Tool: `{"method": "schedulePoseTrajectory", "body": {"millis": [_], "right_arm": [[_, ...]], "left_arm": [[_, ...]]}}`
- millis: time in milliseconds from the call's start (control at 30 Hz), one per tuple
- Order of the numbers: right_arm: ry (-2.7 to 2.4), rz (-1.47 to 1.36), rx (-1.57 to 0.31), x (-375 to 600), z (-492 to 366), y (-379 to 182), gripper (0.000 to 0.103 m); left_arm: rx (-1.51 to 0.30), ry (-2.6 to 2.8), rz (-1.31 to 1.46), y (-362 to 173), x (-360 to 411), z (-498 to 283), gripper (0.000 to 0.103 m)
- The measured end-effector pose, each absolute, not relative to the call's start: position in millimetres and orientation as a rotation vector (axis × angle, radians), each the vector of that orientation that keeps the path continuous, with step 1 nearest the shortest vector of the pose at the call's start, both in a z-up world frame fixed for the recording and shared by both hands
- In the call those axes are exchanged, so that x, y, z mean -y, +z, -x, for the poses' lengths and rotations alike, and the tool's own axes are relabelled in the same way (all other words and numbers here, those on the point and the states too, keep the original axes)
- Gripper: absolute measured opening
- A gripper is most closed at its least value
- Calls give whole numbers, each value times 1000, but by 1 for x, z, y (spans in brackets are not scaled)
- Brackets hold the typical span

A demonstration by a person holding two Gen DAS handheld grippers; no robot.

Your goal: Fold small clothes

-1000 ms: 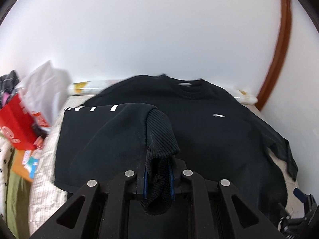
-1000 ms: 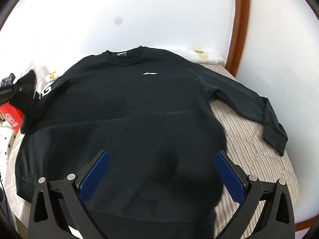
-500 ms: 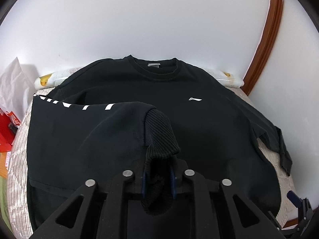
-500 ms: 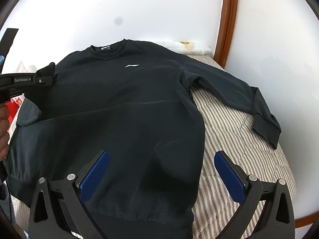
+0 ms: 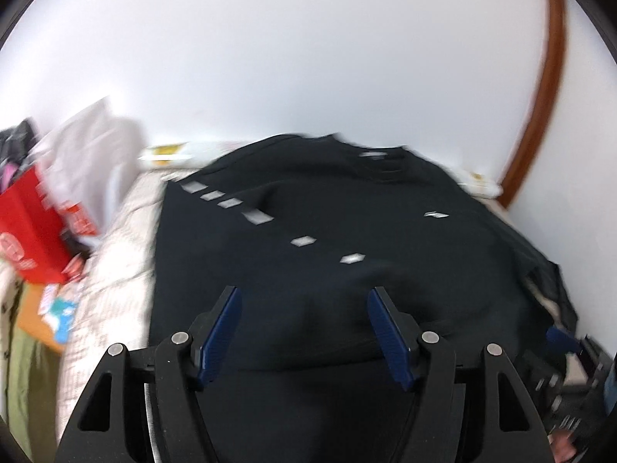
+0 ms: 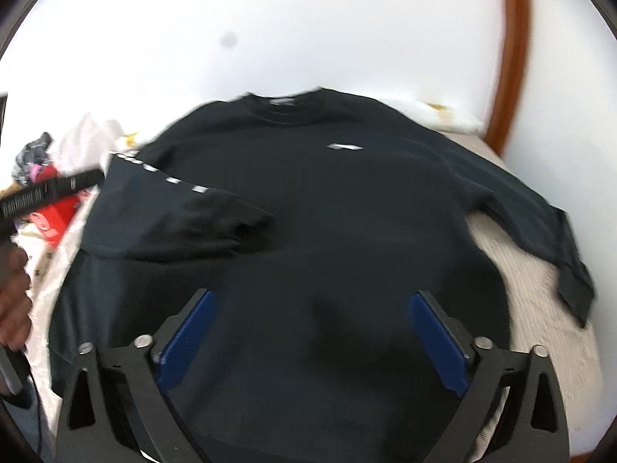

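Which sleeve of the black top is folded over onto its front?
The sleeve with white marks, on the picture's left. The plain sleeve lies stretched out on the bed.

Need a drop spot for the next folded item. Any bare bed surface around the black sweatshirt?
Bare striped bedding lies between the sweatshirt body and its outstretched sleeve, running toward the near edge. A narrower strip of bedding borders the sweatshirt's other side, but it is crowded by the red box and clutter.
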State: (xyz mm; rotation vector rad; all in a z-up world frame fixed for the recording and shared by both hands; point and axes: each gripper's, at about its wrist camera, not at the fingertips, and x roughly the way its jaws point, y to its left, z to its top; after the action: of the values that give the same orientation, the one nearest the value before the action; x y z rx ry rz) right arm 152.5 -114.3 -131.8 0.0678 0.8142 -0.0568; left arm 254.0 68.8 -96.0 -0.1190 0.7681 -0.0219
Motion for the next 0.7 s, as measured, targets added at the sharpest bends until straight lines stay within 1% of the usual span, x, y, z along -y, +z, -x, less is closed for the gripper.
{"method": "schedulePoseTrajectory", "body": {"millis": [67, 200, 267, 400, 467, 600, 633, 667, 700], "right_arm": [[-30, -61, -823, 100, -165, -133, 86], [24, -79, -866, 80, -196, -146, 75], [35, -89, -886, 73, -211, -155, 67], [27, -106, -931, 68, -243, -175, 63], [1, -113, -962, 69, -256, -186, 59], [-23, -194, -1004, 79, -278, -205, 57], [-30, -203, -979, 79, -280, -204, 52], [-30, -201, -971, 79, -283, -204, 41], [-19, -189, -970, 76, -286, -204, 37]], "left_arm": [[-792, 34, 128, -106, -97, -248, 66], [-846, 106, 153, -130, -140, -232, 66], [-875, 121, 171, -144, -156, -227, 66], [-912, 77, 202, -166, -172, -220, 66], [-924, 66, 195, -174, -172, -219, 66], [-951, 46, 161, -189, -164, -226, 66], [-955, 48, 155, -191, -164, -226, 66], [-962, 49, 153, -194, -162, -228, 66], [-964, 54, 150, -196, -163, -228, 66]]}}
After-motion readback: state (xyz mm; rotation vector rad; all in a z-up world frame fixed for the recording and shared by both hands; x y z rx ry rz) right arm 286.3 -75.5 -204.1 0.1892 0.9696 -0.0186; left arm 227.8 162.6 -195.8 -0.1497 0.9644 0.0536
